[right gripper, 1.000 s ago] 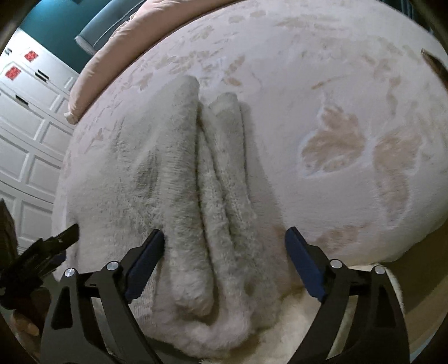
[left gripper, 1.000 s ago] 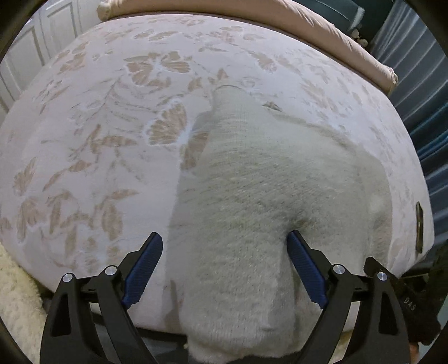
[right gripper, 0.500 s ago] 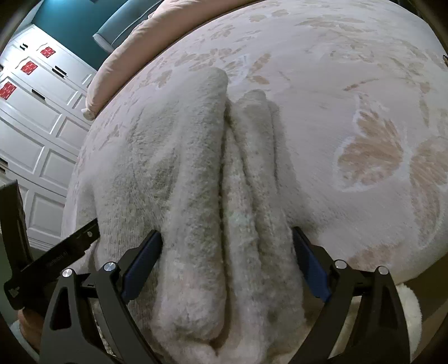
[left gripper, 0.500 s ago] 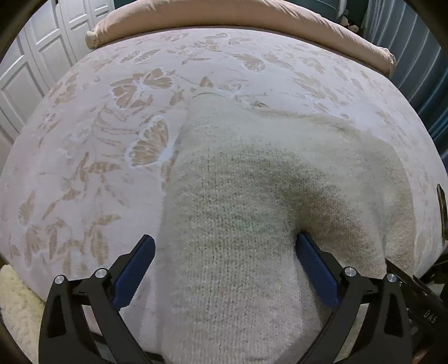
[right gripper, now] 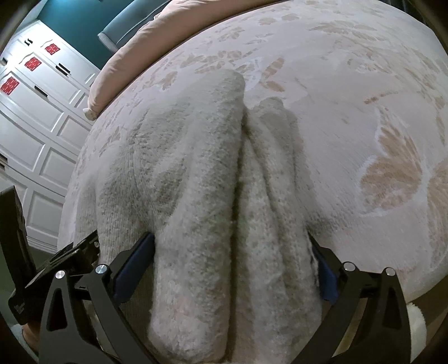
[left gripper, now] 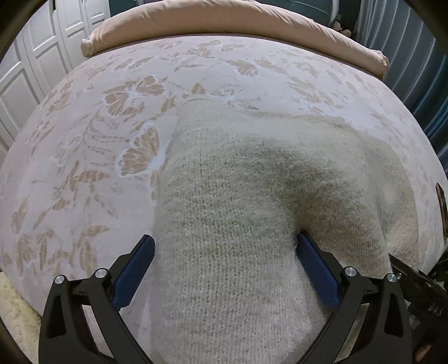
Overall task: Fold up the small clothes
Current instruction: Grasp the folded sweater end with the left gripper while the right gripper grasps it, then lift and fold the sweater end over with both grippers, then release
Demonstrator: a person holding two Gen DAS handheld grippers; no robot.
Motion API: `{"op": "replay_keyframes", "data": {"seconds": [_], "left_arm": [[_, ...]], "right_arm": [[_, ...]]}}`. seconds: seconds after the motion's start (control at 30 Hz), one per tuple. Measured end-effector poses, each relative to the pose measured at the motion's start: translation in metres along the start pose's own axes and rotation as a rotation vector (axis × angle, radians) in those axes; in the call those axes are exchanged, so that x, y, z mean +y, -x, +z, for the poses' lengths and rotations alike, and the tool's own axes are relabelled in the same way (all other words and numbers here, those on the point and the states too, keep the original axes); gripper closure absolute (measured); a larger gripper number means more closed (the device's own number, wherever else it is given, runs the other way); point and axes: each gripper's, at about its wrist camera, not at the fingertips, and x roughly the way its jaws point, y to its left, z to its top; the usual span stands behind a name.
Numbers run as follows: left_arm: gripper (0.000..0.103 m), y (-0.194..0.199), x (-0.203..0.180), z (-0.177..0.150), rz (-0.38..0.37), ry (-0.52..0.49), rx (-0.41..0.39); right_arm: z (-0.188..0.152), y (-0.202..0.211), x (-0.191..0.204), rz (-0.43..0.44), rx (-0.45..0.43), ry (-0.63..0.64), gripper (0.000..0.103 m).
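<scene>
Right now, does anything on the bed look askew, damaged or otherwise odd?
Nothing looks damaged or spilled. The only untidy spot is the cream knit garment: its right side is bunched into long ridges rather than lying flat on the floral bedspread. In the left wrist view the knit looks smooth.

Home bedroom: bed (left gripper: 84, 156) with floral cover, pink pillow (left gripper: 224, 25) at its head, white panelled wardrobe (right gripper: 36, 134), teal wall (right gripper: 78, 25).

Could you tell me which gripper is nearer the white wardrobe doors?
Left. The left gripper straddles the cream knit sweater on the side of the wardrobe doors; the right gripper, its jaws just opened wider around the sweater's folds, sits farther away.
</scene>
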Motion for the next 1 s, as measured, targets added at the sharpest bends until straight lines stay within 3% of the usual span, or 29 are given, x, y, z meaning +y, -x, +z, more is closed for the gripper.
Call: {"op": "replay_keyframes", "data": {"seconds": [0.07, 0.13, 0.17, 0.23, 0.3, 0.37, 0.43, 0.53, 0.73, 0.87, 1.0], "left_arm": [[0.005, 0.001, 0.003, 0.000, -0.017, 0.007, 0.002], [0.006, 0.003, 0.008, 0.003, -0.067, 0.032, 0.029], [0.014, 0.004, 0.012, 0.004, -0.111, 0.053, 0.051], [0.021, 0.011, 0.020, 0.008, -0.196, 0.096, 0.091], [0.032, 0.019, 0.023, 0.009, -0.245, 0.098, 0.108], [0.054, 0.029, 0.030, 0.010, -0.311, 0.107, 0.130], [0.061, 0.041, 0.039, 0.009, -0.405, 0.135, 0.165], [0.063, 0.063, 0.043, 0.001, -0.488, 0.146, 0.195], [0.063, 0.118, 0.051, -0.026, -0.586, 0.117, 0.168], [0.063, 0.163, 0.059, -0.029, -0.629, 0.083, 0.075], [0.063, 0.215, 0.074, -0.013, -0.668, 0.059, -0.072]], "right_arm": [[0.001, 0.000, 0.002, -0.004, -0.004, 0.002, 0.008], [0.004, 0.003, 0.006, 0.016, 0.001, -0.002, 0.036], [0.006, 0.005, 0.010, 0.023, 0.009, -0.014, 0.041], [0.008, 0.015, 0.014, 0.026, 0.010, -0.048, 0.063], [0.008, 0.024, 0.014, 0.052, 0.002, -0.089, 0.068], [0.007, 0.039, 0.017, 0.088, -0.019, -0.123, 0.070], [0.002, 0.055, 0.023, 0.111, -0.030, -0.137, 0.070], [-0.012, 0.080, 0.033, 0.129, -0.039, -0.131, 0.070], [-0.045, 0.131, 0.059, 0.140, -0.080, -0.066, 0.070], [-0.053, 0.164, 0.087, 0.159, -0.147, -0.006, 0.070], [-0.043, 0.198, 0.123, 0.219, -0.257, 0.057, 0.070]]}}
